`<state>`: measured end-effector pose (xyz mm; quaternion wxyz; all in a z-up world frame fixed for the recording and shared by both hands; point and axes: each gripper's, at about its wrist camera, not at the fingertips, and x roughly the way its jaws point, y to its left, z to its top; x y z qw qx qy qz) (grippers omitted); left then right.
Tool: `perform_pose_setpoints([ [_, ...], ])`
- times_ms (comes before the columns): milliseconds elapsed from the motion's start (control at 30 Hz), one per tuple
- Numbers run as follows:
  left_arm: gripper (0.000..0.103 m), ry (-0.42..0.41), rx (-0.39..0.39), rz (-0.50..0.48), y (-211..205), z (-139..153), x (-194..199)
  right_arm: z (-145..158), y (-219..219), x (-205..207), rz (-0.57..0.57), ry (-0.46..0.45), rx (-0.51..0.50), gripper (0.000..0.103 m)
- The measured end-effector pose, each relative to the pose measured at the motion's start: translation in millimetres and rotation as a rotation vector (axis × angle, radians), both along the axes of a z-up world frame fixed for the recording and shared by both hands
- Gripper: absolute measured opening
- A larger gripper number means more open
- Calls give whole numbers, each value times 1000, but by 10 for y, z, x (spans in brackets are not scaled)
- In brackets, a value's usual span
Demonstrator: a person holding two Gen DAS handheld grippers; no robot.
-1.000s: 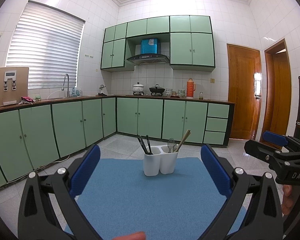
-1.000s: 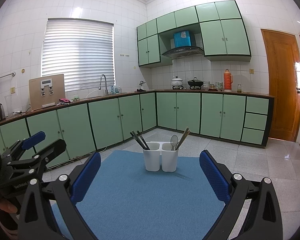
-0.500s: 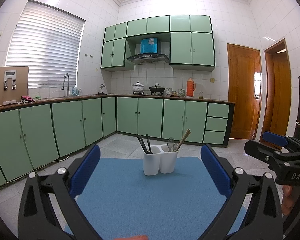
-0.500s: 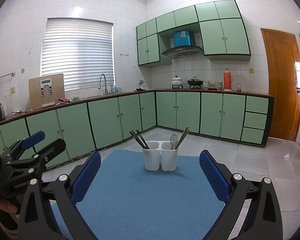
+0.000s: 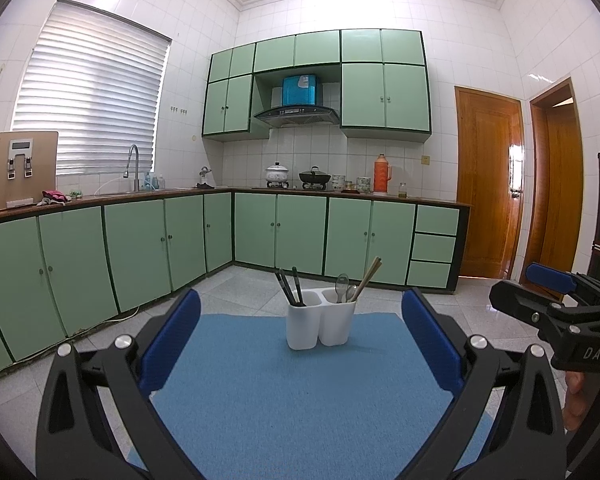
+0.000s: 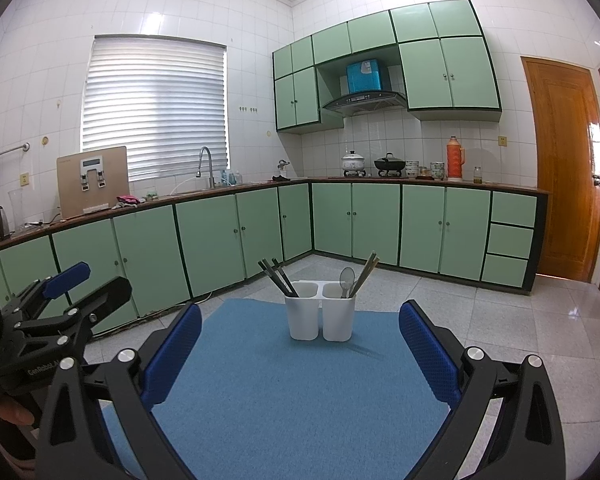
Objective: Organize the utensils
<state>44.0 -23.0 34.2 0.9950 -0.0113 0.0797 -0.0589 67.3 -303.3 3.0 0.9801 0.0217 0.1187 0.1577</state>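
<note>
A white two-cup utensil holder [image 5: 321, 323] [image 6: 320, 317] stands at the far middle of a blue mat [image 5: 300, 392] [image 6: 292, 392]. Its left cup holds dark chopsticks [image 5: 288, 286] [image 6: 278, 278]. Its right cup holds a spoon [image 5: 342, 285] [image 6: 346, 280] and light wooden chopsticks [image 5: 368, 277] [image 6: 365, 272]. My left gripper [image 5: 300, 344] is open and empty, well short of the holder. My right gripper [image 6: 300, 344] is open and empty too. Each gripper shows at the edge of the other's view.
Green kitchen cabinets [image 5: 140, 240] run along the left and back walls, with a sink [image 5: 132, 168] and pots [image 5: 296, 174] on the counter. Wooden doors [image 5: 488, 184] stand at the right. Pale floor tiles surround the mat.
</note>
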Motion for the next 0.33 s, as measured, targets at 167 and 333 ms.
perform_pose_setpoints([
  [167, 97, 0, 0, 0, 2, 0, -7, -5, -2, -1, 1, 0, 1, 97],
  [333, 98, 0, 0, 1, -6, -1, 8, -16, -6, 0, 1, 1, 1, 97],
])
